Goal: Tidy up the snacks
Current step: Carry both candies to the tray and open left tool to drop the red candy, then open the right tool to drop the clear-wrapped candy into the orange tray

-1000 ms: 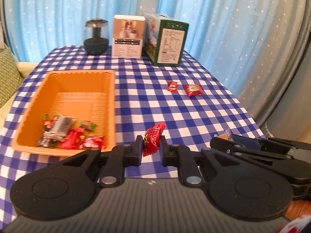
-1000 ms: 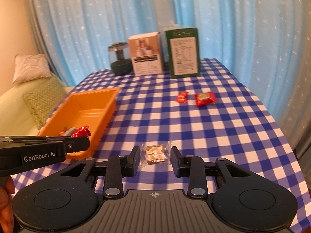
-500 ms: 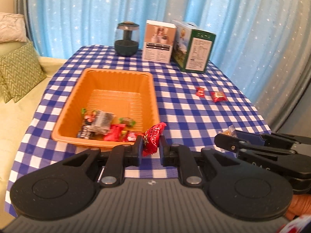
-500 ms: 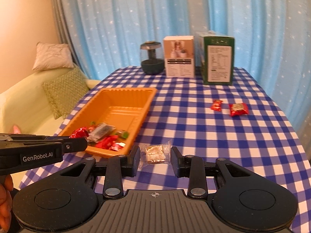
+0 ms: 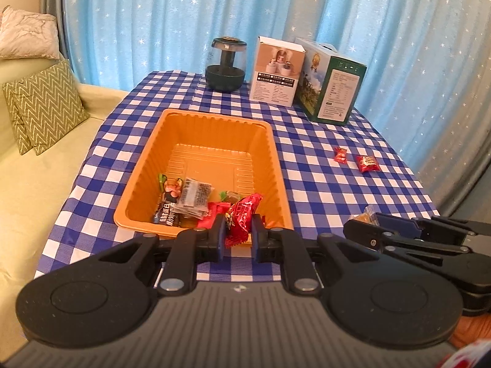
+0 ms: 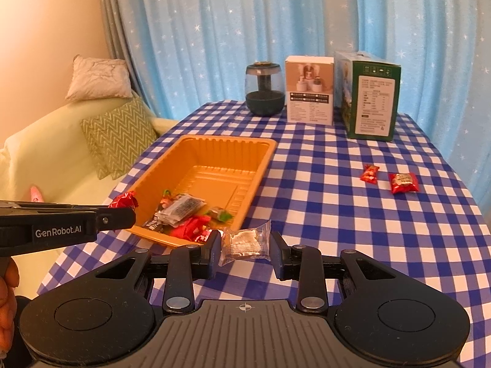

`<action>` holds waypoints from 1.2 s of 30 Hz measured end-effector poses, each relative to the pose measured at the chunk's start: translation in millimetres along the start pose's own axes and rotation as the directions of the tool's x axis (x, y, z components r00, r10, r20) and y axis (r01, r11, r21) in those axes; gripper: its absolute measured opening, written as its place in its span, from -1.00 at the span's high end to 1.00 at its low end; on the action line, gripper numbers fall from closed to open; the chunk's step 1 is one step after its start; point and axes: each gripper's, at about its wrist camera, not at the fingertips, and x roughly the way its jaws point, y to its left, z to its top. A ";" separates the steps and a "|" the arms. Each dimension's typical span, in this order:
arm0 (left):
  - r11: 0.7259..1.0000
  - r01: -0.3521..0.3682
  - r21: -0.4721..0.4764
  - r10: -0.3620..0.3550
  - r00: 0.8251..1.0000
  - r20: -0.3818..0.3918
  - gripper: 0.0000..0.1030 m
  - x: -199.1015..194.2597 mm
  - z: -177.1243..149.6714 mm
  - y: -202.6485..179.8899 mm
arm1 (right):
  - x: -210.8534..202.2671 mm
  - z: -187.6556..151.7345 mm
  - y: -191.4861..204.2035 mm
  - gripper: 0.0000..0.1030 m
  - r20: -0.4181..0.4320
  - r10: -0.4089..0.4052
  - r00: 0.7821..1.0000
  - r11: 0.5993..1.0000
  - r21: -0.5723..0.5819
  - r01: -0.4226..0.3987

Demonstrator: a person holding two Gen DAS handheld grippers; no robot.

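A crinkled red foil-wrapped snack (image 5: 242, 214) is clamped in the left gripper (image 5: 236, 239) jaws and a clear-wrapped pale biscuit (image 6: 245, 240) in the right gripper (image 6: 245, 254), just short of the orange plastic tray (image 5: 211, 125), where several snacks already lie; two red sweets (image 6: 388, 178) remain on the checked surface (image 6: 337, 208) beyond.

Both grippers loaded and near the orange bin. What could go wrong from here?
1. The left gripper pinches the red snack at the near rim of the orange bin; an early release could drop it on the tablecloth.
2. The right gripper holds the clear-wrapped snack beside the bin's right wall, not over it; it may miss.
3. The grippers are close together and could collide at the bin.
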 end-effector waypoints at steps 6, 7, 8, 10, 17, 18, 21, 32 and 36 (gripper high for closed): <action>1.000 -0.003 -0.005 0.003 1.000 -0.005 0.71 5.2 5.1 9.5 | 10.8 4.5 4.9 0.34 -0.006 0.012 1.000 1.000 -0.015 -0.012; 1.000 -0.005 -0.004 0.005 1.000 -0.006 0.71 6.4 6.5 11.1 | 12.9 5.6 5.8 0.34 -0.007 0.014 1.000 1.000 -0.016 -0.014; 1.000 -0.006 -0.003 0.006 1.000 -0.006 0.71 7.7 7.9 12.9 | 15.0 6.9 6.4 0.34 -0.007 0.016 1.000 1.000 -0.017 -0.016; 1.000 -0.009 -0.001 0.009 1.000 -0.007 0.71 10.8 11.1 16.1 | 20.1 9.5 8.1 0.34 -0.008 0.021 1.000 1.000 -0.020 -0.021; 1.000 -0.018 0.015 0.018 1.000 -0.014 0.71 26.4 25.4 27.3 | 42.5 22.5 15.0 0.34 -0.017 0.040 0.999 0.998 -0.038 -0.040; 1.000 -0.019 0.018 0.019 1.000 -0.015 0.71 28.9 27.3 28.6 | 46.0 24.6 15.8 0.34 -0.018 0.042 0.999 0.998 -0.040 -0.042; 1.000 -0.020 0.022 0.020 1.000 -0.020 0.71 36.4 32.5 33.2 | 56.8 31.3 17.6 0.34 -0.021 0.051 0.998 0.998 -0.045 -0.052; 1.000 -0.009 0.021 0.009 0.999 -0.038 0.71 70.6 55.4 52.0 | 92.4 57.4 15.1 0.34 -0.033 0.076 0.997 0.996 -0.039 -0.077; 0.999 -0.008 0.034 0.009 0.999 -0.048 0.71 85.2 63.4 56.4 | 108.5 67.7 15.0 0.34 -0.043 0.083 0.996 0.995 -0.052 -0.085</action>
